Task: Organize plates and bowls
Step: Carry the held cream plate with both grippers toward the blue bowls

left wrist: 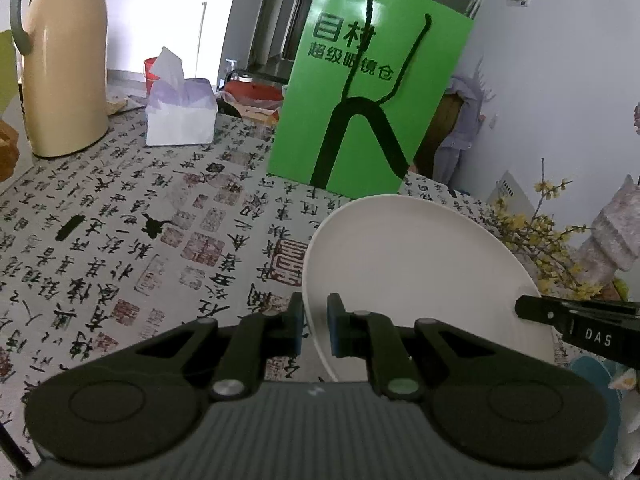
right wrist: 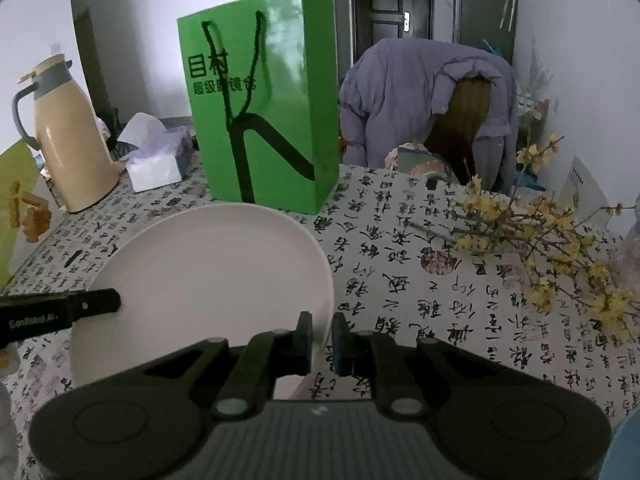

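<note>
A large white plate (left wrist: 416,280) is held tilted above the calligraphy-print tablecloth (left wrist: 120,240). My left gripper (left wrist: 315,326) is shut on the plate's left rim, one finger on each side of it. My right gripper (right wrist: 322,338) is shut on the plate's right rim (right wrist: 208,280). The right gripper's finger shows in the left wrist view (left wrist: 576,320), and the left gripper's finger shows in the right wrist view (right wrist: 60,310). No bowl is in view.
A green paper bag (left wrist: 368,92) stands behind the plate. A cream thermos jug (left wrist: 60,60) and a tissue box (left wrist: 180,112) stand at the back left. Yellow flower branches (right wrist: 552,248) lie at the right. A blue object (left wrist: 592,372) sits at the right edge.
</note>
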### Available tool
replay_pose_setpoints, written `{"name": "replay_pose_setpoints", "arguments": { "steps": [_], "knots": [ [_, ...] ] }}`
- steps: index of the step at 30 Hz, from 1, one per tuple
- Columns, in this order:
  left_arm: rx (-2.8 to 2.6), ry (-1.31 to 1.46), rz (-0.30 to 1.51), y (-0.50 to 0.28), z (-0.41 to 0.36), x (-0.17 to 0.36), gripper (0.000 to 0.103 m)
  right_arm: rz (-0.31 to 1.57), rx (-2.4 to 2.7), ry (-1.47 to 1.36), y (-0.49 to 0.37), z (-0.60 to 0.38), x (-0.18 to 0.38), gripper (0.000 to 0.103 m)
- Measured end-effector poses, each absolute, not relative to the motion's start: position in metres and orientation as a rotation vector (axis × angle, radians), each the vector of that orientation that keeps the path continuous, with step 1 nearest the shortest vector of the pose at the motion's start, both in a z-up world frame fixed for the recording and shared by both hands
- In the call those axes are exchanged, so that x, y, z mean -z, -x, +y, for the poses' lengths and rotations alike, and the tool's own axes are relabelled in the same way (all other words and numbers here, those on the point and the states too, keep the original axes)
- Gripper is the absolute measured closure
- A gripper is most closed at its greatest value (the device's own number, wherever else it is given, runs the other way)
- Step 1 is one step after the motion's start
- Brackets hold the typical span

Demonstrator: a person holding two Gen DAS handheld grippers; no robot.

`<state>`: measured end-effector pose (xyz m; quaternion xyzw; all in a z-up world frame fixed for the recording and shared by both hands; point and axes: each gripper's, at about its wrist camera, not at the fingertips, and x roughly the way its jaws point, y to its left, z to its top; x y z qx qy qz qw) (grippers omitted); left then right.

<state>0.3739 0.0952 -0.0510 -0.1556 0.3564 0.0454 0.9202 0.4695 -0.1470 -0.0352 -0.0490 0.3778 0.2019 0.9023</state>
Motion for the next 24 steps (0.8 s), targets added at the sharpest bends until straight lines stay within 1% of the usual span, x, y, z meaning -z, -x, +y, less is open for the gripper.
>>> {"name": "replay_pose_setpoints", "arguments": {
  "steps": [24],
  "knots": [
    [-0.119,0.263,0.655,-0.308,0.077,0.001,0.09,0.707,-0.446,0.072,-0.405,-0.161,-0.004,0.093]
  ]
}}
